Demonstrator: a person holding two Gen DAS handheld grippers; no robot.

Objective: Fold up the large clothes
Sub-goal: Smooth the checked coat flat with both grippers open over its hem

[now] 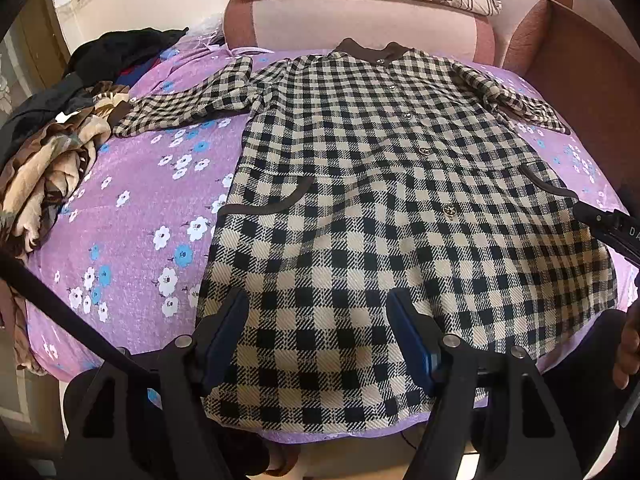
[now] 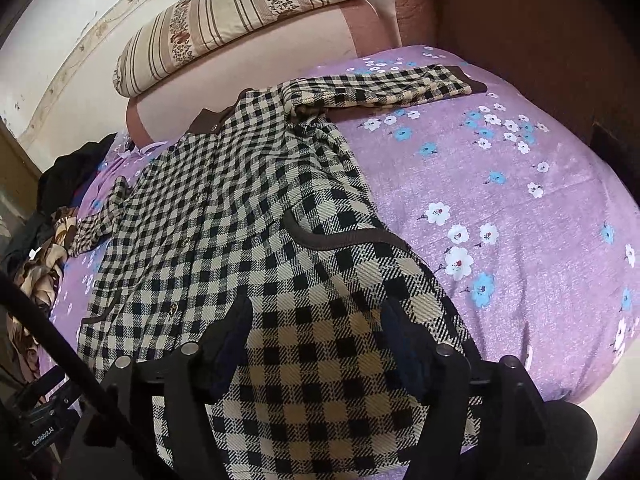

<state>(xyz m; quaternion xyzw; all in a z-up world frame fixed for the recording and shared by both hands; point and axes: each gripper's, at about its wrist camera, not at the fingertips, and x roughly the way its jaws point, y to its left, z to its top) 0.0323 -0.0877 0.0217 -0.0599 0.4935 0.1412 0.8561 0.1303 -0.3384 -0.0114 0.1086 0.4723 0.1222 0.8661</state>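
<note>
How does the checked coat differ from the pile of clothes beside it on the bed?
The black-and-cream checked coat with brown collar lies spread flat, front up, sleeves out; the pile of dark and brown patterned clothes is crumpled in a heap. The coat covers the middle of the bed; the pile sits at its edge. Both rest on the purple flowered bedsheet.

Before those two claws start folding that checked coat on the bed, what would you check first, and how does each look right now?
1. Checked coat spread flat, front up, on the purple sheet: ok.
2. Both sleeves laid out to the sides: ok.
3. Left gripper open over the hem: ok.
4. Right gripper open over the hem: ok.
5. Pads touching the cloth: cannot tell.
6. Pile of clothes clear of the coat: not ok, it lies against one sleeve's cuff.
</note>
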